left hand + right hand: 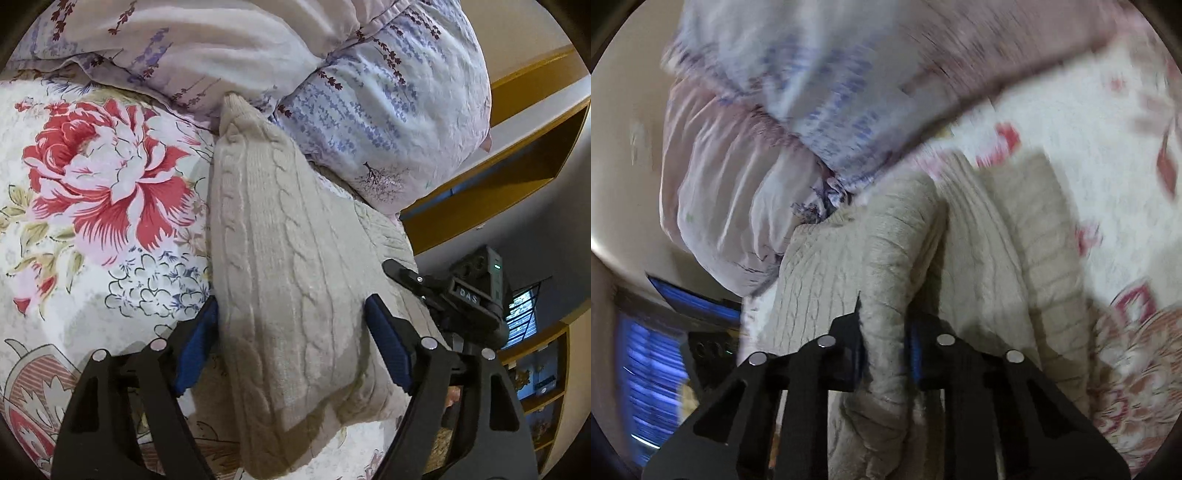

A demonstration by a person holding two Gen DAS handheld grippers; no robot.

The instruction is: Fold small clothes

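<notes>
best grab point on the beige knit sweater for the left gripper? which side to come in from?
Take the near raised fold of the sweater, where the left gripper already straddles it with open jaws. Come in low along the bedsheet, toward the duvet. The ridge is narrow enough to pinch both layers; the right gripper is clamped on another bunched part of the sweater.

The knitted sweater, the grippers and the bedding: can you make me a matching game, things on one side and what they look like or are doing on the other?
Things:
1. cable-knit sweater
2. bedsheet
3. left gripper
4. right gripper

Descriptions:
A. jaws wide apart, one on each side of a fold
B. printed with a big red flower
C. beige, with twisted rope patterns
D. jaws pinched shut on a bunch of knit

Pairs: 1-C, 2-B, 3-A, 4-D
</notes>
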